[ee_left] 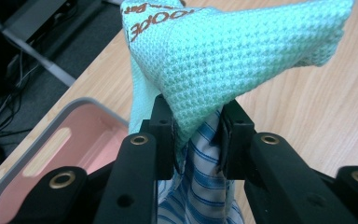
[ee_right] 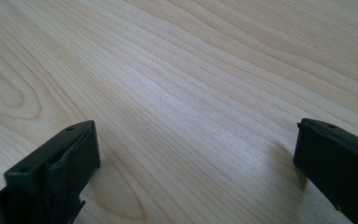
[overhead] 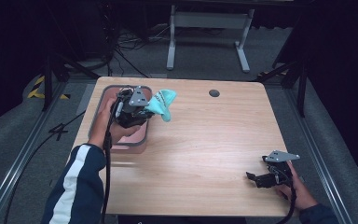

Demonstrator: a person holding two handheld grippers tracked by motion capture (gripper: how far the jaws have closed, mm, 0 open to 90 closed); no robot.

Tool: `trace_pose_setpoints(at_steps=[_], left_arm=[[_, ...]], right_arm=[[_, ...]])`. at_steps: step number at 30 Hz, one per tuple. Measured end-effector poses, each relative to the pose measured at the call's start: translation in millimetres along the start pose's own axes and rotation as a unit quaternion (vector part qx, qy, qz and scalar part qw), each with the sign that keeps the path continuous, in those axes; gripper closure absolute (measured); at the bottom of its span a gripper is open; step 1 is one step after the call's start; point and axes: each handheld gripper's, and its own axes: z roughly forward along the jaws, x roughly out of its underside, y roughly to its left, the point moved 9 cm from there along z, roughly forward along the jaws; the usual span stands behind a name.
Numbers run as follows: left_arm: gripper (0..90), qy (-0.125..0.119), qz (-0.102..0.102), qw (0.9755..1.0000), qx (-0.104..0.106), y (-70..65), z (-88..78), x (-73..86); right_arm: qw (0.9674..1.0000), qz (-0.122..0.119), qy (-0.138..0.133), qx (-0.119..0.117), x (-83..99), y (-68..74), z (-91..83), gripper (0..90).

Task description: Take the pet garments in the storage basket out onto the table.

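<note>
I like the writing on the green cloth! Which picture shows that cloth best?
The left gripper view: the green cloth is close up there, pinched in the left gripper, with its weave and brown lettering visible. The high view shows it small, beside the pink bin.

Dim surroundings; soft overhead light

A lab or studio recording space: a wooden table [overhead: 205, 140] stands on grey carpet, black curtains hang around, cables [overhead: 126, 46] trail at far left, and a white desk frame [overhead: 209, 32] stands beyond.
</note>
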Motion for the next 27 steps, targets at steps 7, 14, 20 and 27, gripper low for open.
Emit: trace_pose_setpoints(at_steps=[7,14,20,27], left_arm=[[71.7,0.001,0.008,0.9999,0.009,-7.3,7.5,-10.4],[71.7,0.002,0.025,0.9995,0.019,-18.7,16.1,-22.2],[71.7,0.005,0.040,0.9986,0.033,-33.3,30.4,-33.0],[71.7,0.013,0.048,0.9977,0.048,-46.3,45.3,-39.0]], right_arm=[[1.0000,0.000,0.000,0.000,0.0,0.0,0.0,0.7],[1.0000,0.000,0.000,0.000,0.0,0.0,0.0,0.7],[1.0000,0.000,0.000,0.000,0.0,0.0,0.0,0.7],[1.0000,0.000,0.000,0.000,0.0,0.0,0.0,0.7]])
